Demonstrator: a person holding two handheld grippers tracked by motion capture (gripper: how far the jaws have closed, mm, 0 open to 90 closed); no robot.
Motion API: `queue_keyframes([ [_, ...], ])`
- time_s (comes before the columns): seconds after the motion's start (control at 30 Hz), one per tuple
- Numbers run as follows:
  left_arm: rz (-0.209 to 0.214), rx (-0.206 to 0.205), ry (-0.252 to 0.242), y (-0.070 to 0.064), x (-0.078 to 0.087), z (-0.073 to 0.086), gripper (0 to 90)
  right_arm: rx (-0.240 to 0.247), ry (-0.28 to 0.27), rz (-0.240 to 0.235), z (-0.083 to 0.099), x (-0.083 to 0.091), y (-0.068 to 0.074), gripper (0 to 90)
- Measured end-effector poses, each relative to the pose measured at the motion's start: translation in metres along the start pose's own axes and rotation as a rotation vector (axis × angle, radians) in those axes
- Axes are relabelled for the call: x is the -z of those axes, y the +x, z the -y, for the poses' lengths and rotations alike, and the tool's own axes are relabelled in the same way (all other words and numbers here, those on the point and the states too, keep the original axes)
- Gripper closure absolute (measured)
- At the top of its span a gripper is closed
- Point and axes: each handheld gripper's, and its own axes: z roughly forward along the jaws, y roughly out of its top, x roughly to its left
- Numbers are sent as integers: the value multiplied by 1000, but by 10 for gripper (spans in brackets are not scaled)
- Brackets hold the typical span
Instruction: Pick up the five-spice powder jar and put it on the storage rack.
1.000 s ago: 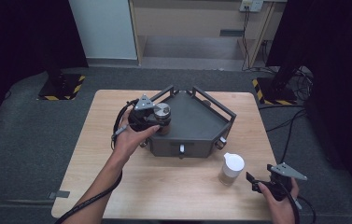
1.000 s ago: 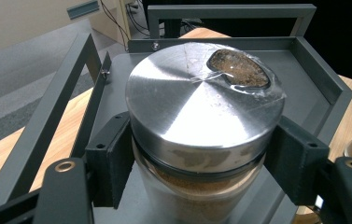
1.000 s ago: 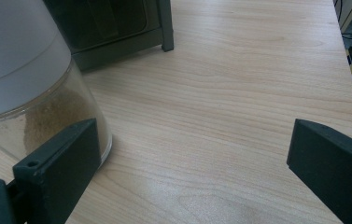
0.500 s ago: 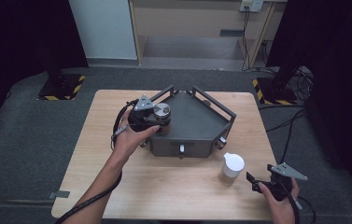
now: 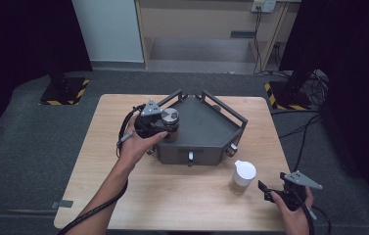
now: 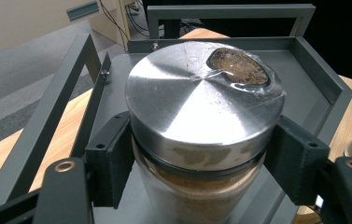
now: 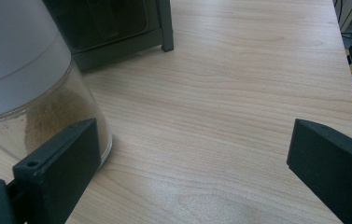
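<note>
Left claw (image 6: 197,163) pinches a glass spice jar (image 6: 201,140) just under its steel lid (image 6: 197,102), jar upright over the left part of the dark grey metal tray (image 5: 206,132). Brown powder inside. Right claw (image 7: 197,172) spread wide, low over the worktop (image 5: 182,196), just beside a white-capped jar (image 5: 243,176) that stands in front of the tray.
</note>
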Motion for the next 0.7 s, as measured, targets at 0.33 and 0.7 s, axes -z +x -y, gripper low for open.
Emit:
queue_keyframes([
  [0.33,-1,1,2,0,0,-1,295,-1,-1,-2,0,0,0,32],
  [0.7,-3,4,1,-1,0,0,294,2,-1,-3,0,0,0,32],
])
